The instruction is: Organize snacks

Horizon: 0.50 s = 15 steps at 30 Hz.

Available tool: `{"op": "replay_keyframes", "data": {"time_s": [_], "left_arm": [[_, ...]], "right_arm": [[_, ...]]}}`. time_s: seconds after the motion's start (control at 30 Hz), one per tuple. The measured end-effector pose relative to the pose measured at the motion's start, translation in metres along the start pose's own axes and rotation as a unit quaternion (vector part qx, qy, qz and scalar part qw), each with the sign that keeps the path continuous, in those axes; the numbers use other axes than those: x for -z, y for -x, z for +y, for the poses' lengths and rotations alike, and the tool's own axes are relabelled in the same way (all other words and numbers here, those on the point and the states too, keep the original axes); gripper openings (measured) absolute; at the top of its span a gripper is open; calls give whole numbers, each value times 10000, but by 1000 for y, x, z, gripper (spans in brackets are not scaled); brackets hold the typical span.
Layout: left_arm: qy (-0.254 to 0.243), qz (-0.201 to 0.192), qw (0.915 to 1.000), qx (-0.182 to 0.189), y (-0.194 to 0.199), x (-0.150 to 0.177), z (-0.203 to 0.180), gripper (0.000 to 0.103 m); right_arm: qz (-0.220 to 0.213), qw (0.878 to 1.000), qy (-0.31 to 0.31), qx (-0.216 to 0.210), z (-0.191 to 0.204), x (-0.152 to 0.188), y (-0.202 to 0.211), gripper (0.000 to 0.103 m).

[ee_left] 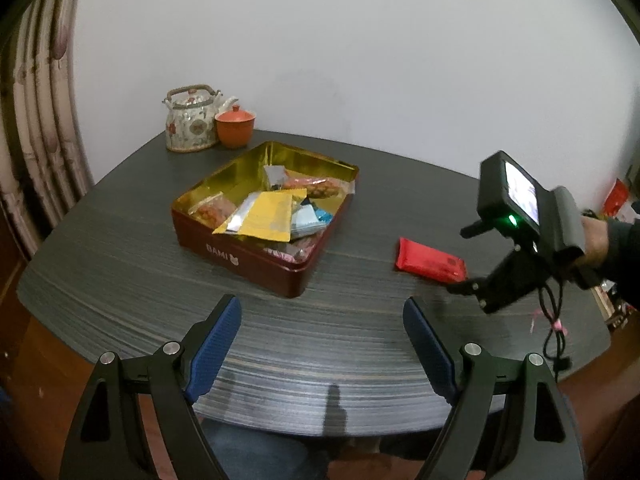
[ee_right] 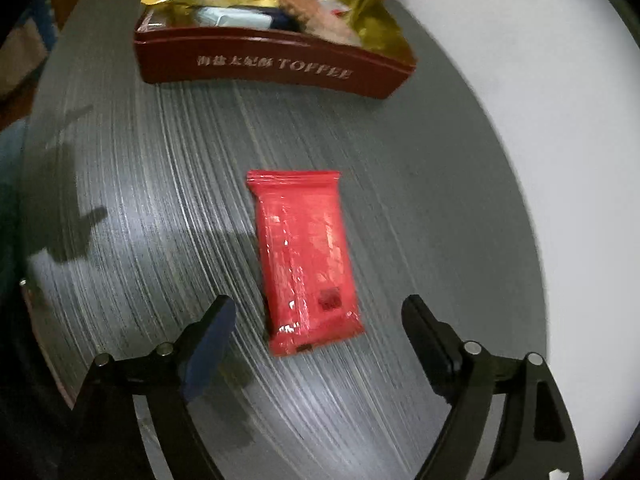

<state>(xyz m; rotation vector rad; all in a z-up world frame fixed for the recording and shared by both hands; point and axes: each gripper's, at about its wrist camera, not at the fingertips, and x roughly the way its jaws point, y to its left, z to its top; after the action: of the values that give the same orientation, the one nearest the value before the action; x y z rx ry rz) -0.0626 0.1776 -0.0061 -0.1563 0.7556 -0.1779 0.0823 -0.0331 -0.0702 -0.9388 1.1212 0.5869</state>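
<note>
A red snack packet (ee_right: 306, 262) lies flat on the dark table, to the right of an open dark-red tin (ee_left: 256, 258). The tin, gold inside, holds a jumble of wrapped snacks (ee_left: 272, 212), yellow, blue and orange.

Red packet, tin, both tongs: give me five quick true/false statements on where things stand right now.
1. The red packet lies flat on the table, outside the tin. True.
2. The right tongs are clamped on the red packet. False: they stand open, fingers either side of its near end, not pressing it.
3. The tin has its lid on. False: it is open, with several snacks inside.
4. The left tongs are open and hold nothing. True.
5. The teapot stands inside the tin. False: it stands on the table behind the tin, beside an orange lidded cup.
</note>
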Motion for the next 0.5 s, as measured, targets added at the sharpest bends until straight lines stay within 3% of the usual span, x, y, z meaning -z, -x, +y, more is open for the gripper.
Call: {"op": "replay_keyframes", "data": {"time_s": [0.17, 0.27, 0.33, 0.43, 0.5], "left_arm": [[-17, 139, 9999, -54, -10, 4, 1, 83], [-3, 202, 9998, -57, -15, 6, 1, 83], [-13, 228, 9997, -57, -17, 6, 1, 83], [-10, 214, 9998, -54, -17, 7, 0, 83], [-21, 187, 9998, -43, -15, 6, -1, 83]], "right_arm": [[35, 9950, -481, -873, -34, -14, -25, 82], [81, 9928, -421, -1117, -40, -18, -35, 82], [61, 9855, -700, -1543, -44, -23, -44, 82], [-295, 9822, -985, -1573, -46, -23, -36, 42], [-317, 9773, -1270, -1667, -44, -19, -32, 41]]}}
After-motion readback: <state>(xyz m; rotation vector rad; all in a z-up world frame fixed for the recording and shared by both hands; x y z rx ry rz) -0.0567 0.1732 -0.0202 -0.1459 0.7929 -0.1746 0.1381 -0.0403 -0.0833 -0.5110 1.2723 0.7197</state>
